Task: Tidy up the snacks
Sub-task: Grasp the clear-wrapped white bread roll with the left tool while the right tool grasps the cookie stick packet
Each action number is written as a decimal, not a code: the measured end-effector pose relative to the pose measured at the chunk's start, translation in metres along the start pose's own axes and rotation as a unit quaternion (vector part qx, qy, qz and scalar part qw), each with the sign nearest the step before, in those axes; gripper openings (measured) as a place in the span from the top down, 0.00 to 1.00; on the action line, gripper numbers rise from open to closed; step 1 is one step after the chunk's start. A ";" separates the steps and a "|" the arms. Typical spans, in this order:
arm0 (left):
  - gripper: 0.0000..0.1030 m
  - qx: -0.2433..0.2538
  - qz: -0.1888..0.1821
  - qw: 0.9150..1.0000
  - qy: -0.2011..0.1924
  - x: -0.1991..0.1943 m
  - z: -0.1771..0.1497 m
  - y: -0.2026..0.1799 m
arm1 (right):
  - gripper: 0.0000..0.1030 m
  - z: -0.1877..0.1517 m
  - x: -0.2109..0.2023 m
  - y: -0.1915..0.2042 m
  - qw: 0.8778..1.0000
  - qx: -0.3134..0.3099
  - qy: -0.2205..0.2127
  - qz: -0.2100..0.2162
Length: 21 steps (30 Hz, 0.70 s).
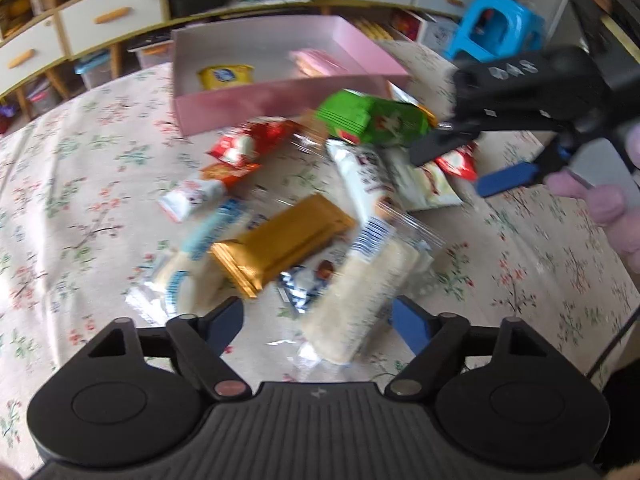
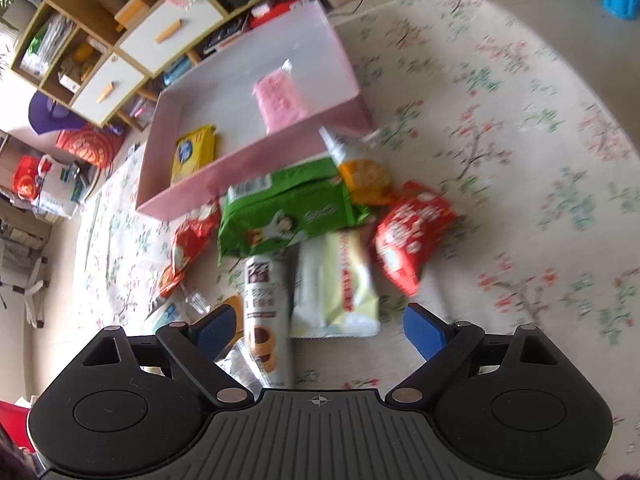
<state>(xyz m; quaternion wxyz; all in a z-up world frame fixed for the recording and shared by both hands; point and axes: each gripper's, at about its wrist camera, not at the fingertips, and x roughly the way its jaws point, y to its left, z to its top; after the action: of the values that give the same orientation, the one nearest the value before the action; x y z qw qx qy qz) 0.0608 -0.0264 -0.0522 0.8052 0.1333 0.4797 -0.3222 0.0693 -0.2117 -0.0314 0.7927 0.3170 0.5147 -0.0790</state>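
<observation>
A floral tablecloth [image 1: 80, 184] carries a pink box [image 2: 256, 160] holding a yellow packet [image 2: 192, 152] and a pink packet [image 2: 278, 100]. Loose snacks lie heaped before it: green bag [image 2: 280, 208], gold bar [image 1: 280, 236]. The left gripper [image 1: 318, 324] and right gripper [image 2: 320, 328] both gape, gripping nothing.

Each black gripper [image 1: 318, 322] has 2 blue-padded fingers [image 1: 412, 326] and a ribbed grey base.

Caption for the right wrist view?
Open right hand-held gripper above snack pile; pink box holds two packets.
</observation>
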 end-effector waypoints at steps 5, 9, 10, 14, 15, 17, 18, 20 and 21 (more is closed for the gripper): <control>0.37 0.007 -0.009 1.000 0.019 0.009 0.002 -0.002 | 0.11 -0.003 0.017 0.014 1.000 0.007 0.028 0.003; 0.44 0.005 -0.018 0.999 0.029 0.014 0.004 0.000 | 0.12 -0.005 0.024 0.026 1.000 0.003 0.026 0.000; 0.46 0.007 -0.020 0.999 0.031 0.014 0.004 0.000 | 0.15 -0.006 0.025 0.028 1.000 0.002 0.024 -0.003; 0.52 0.019 -0.015 0.999 0.033 0.014 0.004 -0.003 | 0.39 -0.008 0.031 0.035 1.000 -0.005 0.023 -0.011; 0.55 0.021 -0.013 0.999 0.034 0.013 0.004 -0.004 | 0.43 -0.009 0.032 0.037 1.000 -0.009 0.024 -0.013; 0.59 0.023 -0.013 0.999 0.036 0.012 0.003 -0.006 | 0.65 -0.013 0.035 0.038 0.999 -0.018 0.027 -0.015; 0.59 0.023 -0.013 0.999 0.036 0.011 0.002 -0.007 | 0.67 -0.014 0.036 0.039 0.999 -0.022 0.028 -0.012; 0.61 0.028 -0.010 0.999 0.035 0.010 -0.001 -0.009 | 0.73 -0.017 0.036 0.040 0.999 -0.035 0.028 -0.010; 0.62 0.030 -0.008 0.999 0.034 0.009 -0.002 -0.010 | 0.74 -0.017 0.035 0.040 0.999 -0.039 0.030 -0.005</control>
<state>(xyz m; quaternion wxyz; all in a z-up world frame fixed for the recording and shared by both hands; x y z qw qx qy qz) 0.0558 -0.0361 -0.0601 0.7814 0.1644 0.4980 -0.3383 0.0901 -0.1631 -0.0501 0.7881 0.2852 0.5429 -0.0528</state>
